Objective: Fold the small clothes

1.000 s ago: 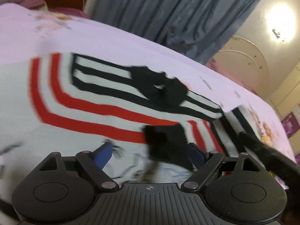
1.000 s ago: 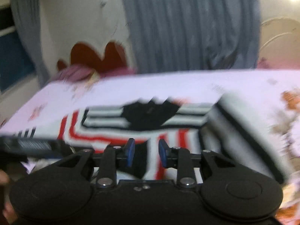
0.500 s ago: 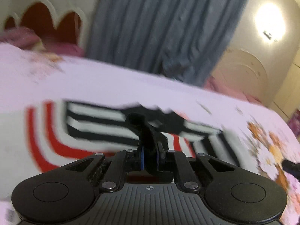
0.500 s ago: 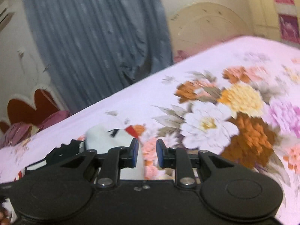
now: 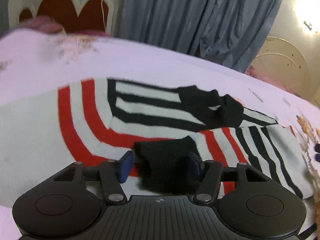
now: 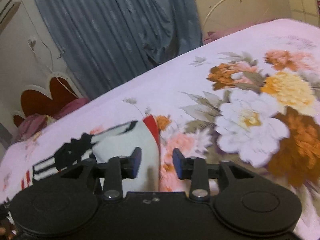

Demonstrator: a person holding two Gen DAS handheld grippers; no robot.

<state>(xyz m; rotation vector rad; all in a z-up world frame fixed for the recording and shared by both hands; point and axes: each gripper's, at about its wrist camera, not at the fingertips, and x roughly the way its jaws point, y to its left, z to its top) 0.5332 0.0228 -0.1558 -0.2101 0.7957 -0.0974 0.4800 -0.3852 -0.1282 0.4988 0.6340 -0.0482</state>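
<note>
While the striped garment [image 5: 152, 118] is lying spread on the pink floral bedsheet [image 6: 200, 76], your left gripper [image 5: 161, 163] is opening its jaws, with a black fold of that garment sitting between the blue pads but no longer pinched. Your right gripper [image 6: 157, 163] is also opening, hovering over the garment's white edge at the bedsheet with nothing clamped.

Left gripper [image 5: 161, 163] opening — black flap [image 5: 166, 160] of striped garment [image 5: 96, 120] seemingly between its jaws.
</note>
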